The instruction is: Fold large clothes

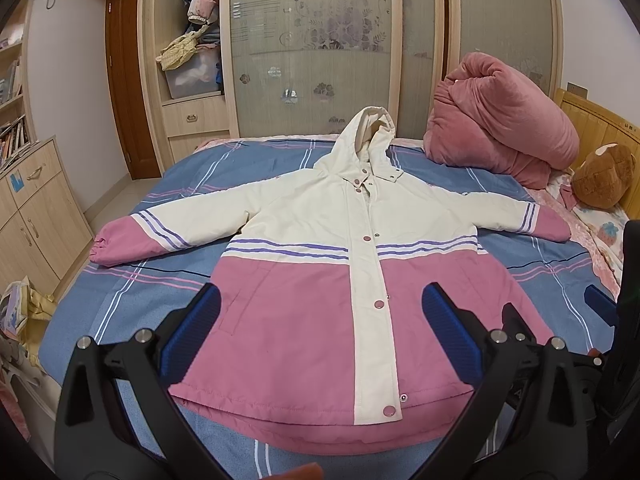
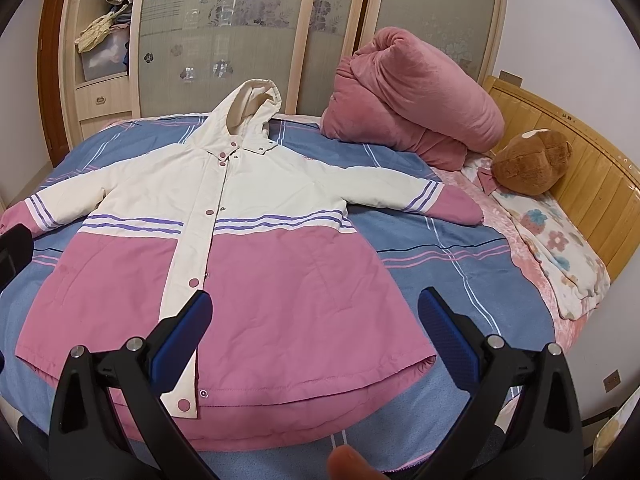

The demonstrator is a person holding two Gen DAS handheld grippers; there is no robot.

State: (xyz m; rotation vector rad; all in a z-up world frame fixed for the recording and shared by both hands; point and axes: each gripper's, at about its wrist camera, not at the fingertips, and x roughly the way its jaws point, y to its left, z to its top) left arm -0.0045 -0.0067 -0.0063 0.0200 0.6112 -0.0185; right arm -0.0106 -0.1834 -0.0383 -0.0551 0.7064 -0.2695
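Item we record: one hooded jacket (image 1: 320, 280), cream upper half, pink lower half, purple stripes across the chest and both sleeves, pink cuffs. We find it lying face up and flat on the bed, front placket snapped shut with pink buttons, both sleeves spread outward, hood (image 1: 370, 136) pointing away from us, hem nearest us.

The jacket (image 1: 320, 264) is cream above and pink below, with purple and white stripes across the chest and sleeves and pink snap buttons down its cream placket. It lies on a blue bedspread (image 1: 160, 300) crossed by white and pink lines. The rolled blanket (image 1: 500, 120) is dusty pink, the plush toy (image 2: 532, 164) brown, and the gripper fingers (image 1: 192, 332) blue on black.
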